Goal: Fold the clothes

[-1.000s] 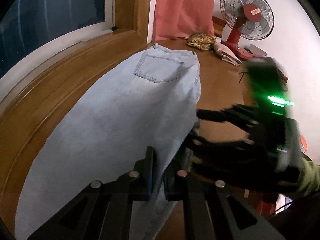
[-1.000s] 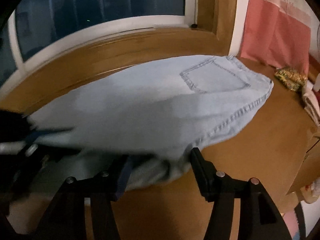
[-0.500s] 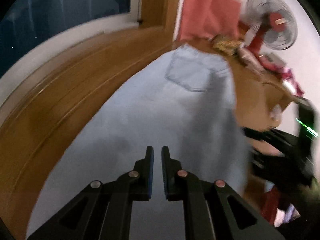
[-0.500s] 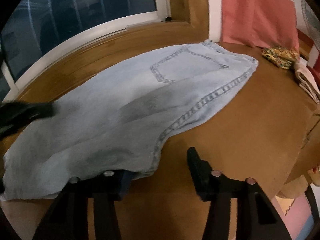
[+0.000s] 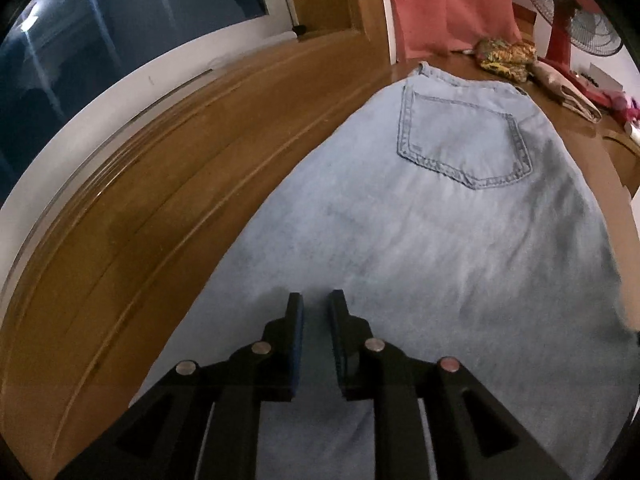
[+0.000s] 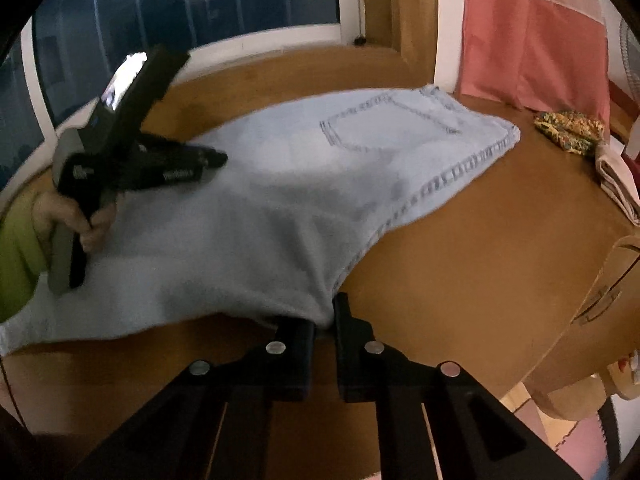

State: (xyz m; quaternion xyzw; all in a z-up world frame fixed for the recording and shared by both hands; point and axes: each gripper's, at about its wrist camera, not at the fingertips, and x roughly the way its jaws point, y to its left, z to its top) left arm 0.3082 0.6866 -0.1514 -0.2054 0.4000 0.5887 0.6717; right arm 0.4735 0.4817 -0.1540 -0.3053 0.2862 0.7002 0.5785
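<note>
Light blue jeans [image 5: 440, 240] lie flat along the wooden table [image 5: 180, 200], back pocket [image 5: 460, 136] facing up at the far end. My left gripper [image 5: 316, 304] hovers low over the middle of the cloth. Its jaws are opening, a narrow gap shows, and nothing is between them. The right wrist view shows this left gripper [image 6: 218, 159] held by a hand [image 6: 72, 216] in a green sleeve. My right gripper [image 6: 325, 316] is at the jeans' [image 6: 300, 200] near seam edge. Its jaws are closing, with the bunched cloth edge pinched between them.
A window [image 5: 120, 40] with a wooden frame runs along the table's far side. A pink curtain [image 5: 448, 4], a red fan [image 5: 572, 12], a patterned cloth bundle [image 5: 506, 58] and a folded beige cloth [image 5: 568, 88] stand past the waistband. A wooden piece [image 6: 600, 300] is beyond the table's right edge.
The left gripper has let go of the cloth it held, swung over the jeans and parted slightly. The right jaws went from wide apart to closed on the jeans' edge.
</note>
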